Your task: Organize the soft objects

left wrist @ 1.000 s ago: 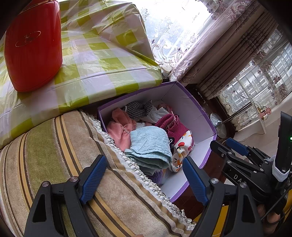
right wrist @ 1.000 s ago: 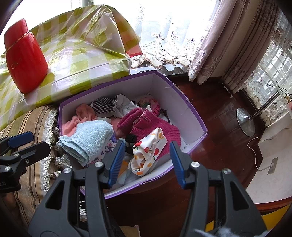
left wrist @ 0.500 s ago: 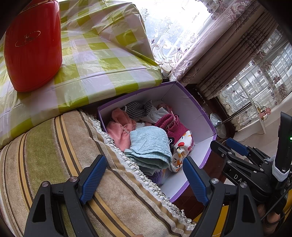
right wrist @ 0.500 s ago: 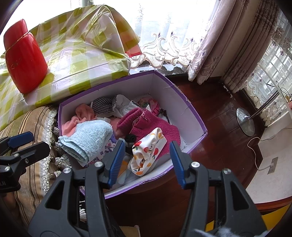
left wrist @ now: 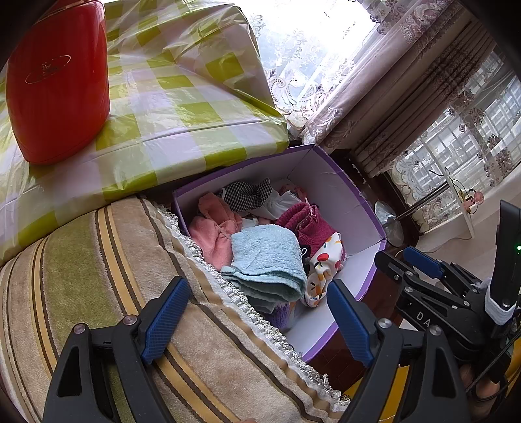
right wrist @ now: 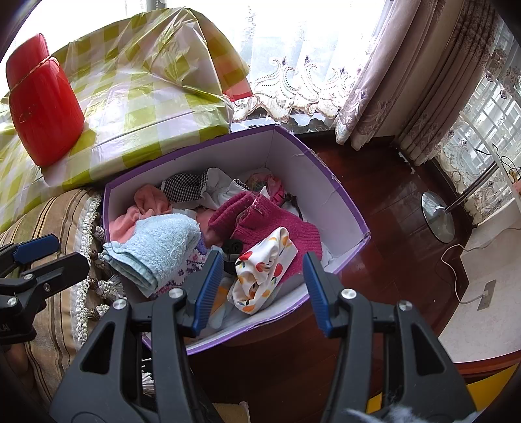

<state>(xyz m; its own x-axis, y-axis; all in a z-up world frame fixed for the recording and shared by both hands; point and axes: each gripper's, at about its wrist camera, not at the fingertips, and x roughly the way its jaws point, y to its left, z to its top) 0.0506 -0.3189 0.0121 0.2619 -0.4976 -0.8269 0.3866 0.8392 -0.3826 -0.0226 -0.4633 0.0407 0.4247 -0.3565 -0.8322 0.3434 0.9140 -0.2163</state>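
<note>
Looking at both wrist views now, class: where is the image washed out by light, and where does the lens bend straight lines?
Left wrist view: the window behind the lace curtain is blown out white; the purple box edges bow. Right wrist view: the same window glares white, the plastic-wrapped checked bundle shows shiny reflections, and the corners go black.

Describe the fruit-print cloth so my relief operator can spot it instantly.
Find the purple box on the dark wood floor beside the striped cushion. Near its front edge lies the fruit-print cloth, against the magenta knit. It is the only white piece dotted with red and orange fruit.
</note>
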